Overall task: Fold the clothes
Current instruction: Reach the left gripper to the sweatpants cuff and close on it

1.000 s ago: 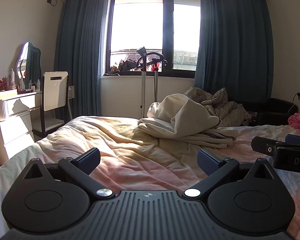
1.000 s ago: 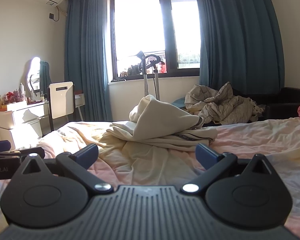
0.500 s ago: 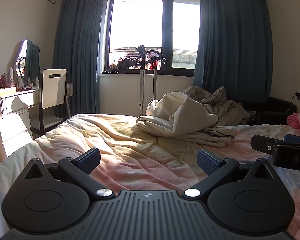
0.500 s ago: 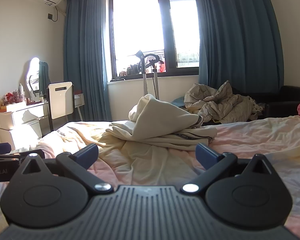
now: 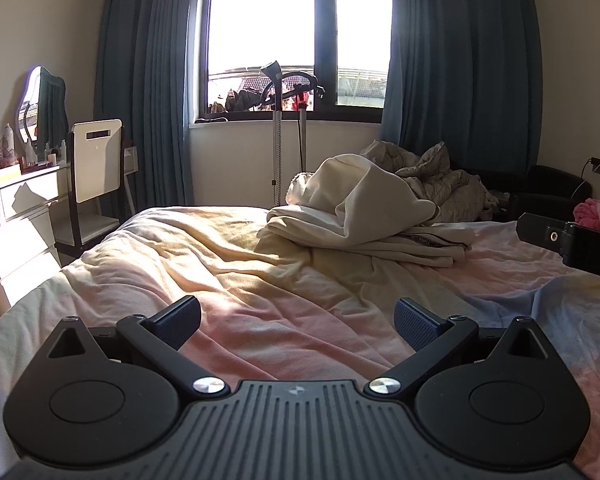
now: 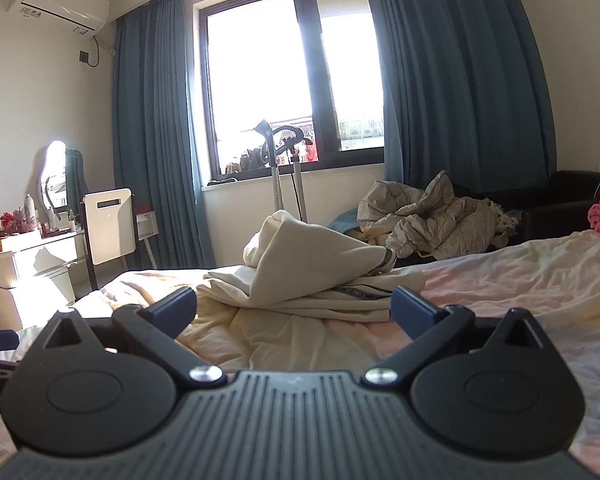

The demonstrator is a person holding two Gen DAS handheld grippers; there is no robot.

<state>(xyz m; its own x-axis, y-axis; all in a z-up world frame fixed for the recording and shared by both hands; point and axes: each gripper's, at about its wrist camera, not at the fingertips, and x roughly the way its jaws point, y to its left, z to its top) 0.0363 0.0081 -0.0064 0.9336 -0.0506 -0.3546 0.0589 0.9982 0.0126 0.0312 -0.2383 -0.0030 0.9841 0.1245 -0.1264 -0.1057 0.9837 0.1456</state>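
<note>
Now both hand-held grippers (image 5: 296,320) (image 6: 294,306) sit nearer the cream garment (image 6: 316,276).

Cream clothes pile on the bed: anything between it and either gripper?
Nothing visible. Only rumpled bedsheet lies between the open left gripper and the cream clothes pile; likewise for the open right gripper in its own view. The grey quilt sits beyond the pile, not in the path.

left gripper (image 5: 296,322): jaws spread wide, nothing between them, above pink-and-yellow bed sheet (image 5: 228,264) | cream garment (image 5: 364,208): crumpled heap on bed, well ahead of fingertips, untouched | right gripper (image 5: 572,238): only dark body visible at right edge, jaw state not visible | background: window (image 5: 296,36), blue curtains (image 5: 148,80), white chair (image 5: 96,160)
</note>
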